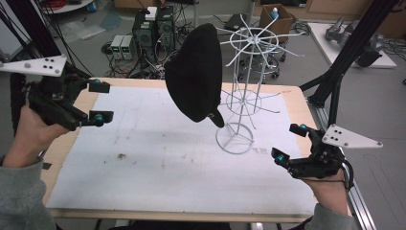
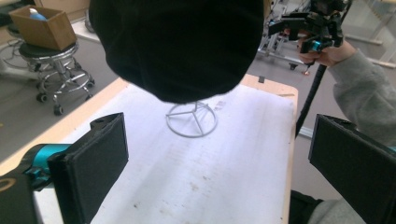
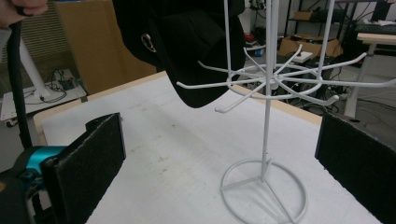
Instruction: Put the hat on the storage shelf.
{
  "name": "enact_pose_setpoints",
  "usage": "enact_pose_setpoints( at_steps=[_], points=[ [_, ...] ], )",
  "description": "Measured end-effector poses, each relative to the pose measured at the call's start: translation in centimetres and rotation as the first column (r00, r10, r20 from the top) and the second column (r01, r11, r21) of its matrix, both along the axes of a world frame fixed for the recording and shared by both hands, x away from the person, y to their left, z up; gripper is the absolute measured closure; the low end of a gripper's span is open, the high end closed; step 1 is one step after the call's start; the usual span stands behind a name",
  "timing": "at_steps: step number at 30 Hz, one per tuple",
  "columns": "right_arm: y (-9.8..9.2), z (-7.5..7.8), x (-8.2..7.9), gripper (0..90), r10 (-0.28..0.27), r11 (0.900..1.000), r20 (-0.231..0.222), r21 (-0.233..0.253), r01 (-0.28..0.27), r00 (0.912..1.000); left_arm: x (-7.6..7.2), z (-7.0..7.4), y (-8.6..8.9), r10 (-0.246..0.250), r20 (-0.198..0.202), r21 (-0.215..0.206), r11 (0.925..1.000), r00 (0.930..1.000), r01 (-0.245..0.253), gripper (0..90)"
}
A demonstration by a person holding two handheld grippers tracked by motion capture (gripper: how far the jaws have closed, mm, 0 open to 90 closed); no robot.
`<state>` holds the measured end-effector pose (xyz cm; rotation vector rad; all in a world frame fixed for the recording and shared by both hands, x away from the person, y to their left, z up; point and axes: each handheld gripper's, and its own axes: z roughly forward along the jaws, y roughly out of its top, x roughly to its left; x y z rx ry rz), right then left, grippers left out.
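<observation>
High view: white-covered table (image 1: 158, 163), largest element, lying beneath both tools. White wire rack (image 1: 245, 91), standing ahead of the right gripper (image 1: 291, 143) and well apart from it. Black cap (image 1: 196, 72), hanging from an upper arm of the rack, ahead of the left gripper (image 1: 100, 101), clear of its pads. Both grippers stand wide open and hold nothing. Judged step: the cap appears already hung with both tools free of it, or else an approach to take it off. Any next move would call for closing in on the cap's fabric without tipping the light rack.
</observation>
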<state>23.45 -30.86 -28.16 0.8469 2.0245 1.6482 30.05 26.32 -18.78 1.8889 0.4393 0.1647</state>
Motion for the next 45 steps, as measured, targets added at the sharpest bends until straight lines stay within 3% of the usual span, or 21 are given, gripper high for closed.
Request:
enact_pose_setpoints(
  at_steps=[6,11,15,17,21,23,25,30,34,41,45],
  points=[
    [0.5,-0.1,0.7,0.7,0.016,1.000,0.002,-0.005,-0.016,0.9999,-0.4,-2.1,1.7,0.037,-0.023,-0.039,0.9985,0.9990,-0.038,5.1],
    [0.5,-0.1,1.1,0.7,0.015,1.000,0.002,-0.002,-0.015,0.9999,-1.0,-4.0,2.7,0.065,-0.004,-0.040,0.9970,0.9979,-0.065,5.1],
    [0.4,0.0,1.2,0.7,0.012,1.000,0.003,0.006,-0.012,0.9999,-1.4,-5.8,3.4,0.050,-0.026,-0.067,0.9964,0.9984,-0.052,5.1],
    [0.4,0.0,1.3,0.7,0.013,1.000,0.007,0.009,-0.013,0.9999,-1.5,-6.8,4.0,0.065,-0.031,-0.058,0.9961,0.9974,-0.067,5.1],
    [0.4,0.0,1.3,0.7,0.011,1.000,0.004,0.005,-0.011,0.9999,-1.8,-8.4,5.3,0.082,-0.049,-0.105,0.9906,0.9954,-0.087,5.1],
    [0.5,0.0,1.3,0.7,0.007,1.000,0.008,0.001,-0.007,0.9999,-1.9,-8.8,5.9,0.092,-0.054,-0.129,0.9868,0.9943,-0.098,5.1],
    [0.5,0.0,1.3,0.7,0.001,1.000,0.005,0.000,-0.001,1.0000,-2.1,-9.0,6.2,0.114,-0.047,-0.116,0.9861,0.9924,-0.119,5.1],
    [0.5,0.1,1.3,0.7,-0.020,1.000,0.007,-0.008,0.020,0.9998,-2.3,-9.3,6.7,0.139,-0.039,-0.131,0.9811,0.9896,-0.143,5.1],
    [0.5,0.0,1.3,0.7,-0.041,0.999,0.010,-0.012,0.041,0.9991,-2.3,-9.8,6.7,0.186,-0.024,-0.107,0.9763,0.9822,-0.188,5.1],
    [0.7,-0.4,1.6,0.7,-0.062,0.998,0.001,-0.016,0.062,0.9981,-2.1,-11.2,6.7,0.264,-0.035,-0.092,0.9596,0.9640,-0.266,5.2],
    [1.1,-0.6,1.8,0.7,-0.072,0.997,-0.009,-0.030,0.071,0.9974,-1.9,-11.7,6.4,0.278,-0.025,-0.064,0.9581,0.9603,-0.279,5.2]
  ],
)
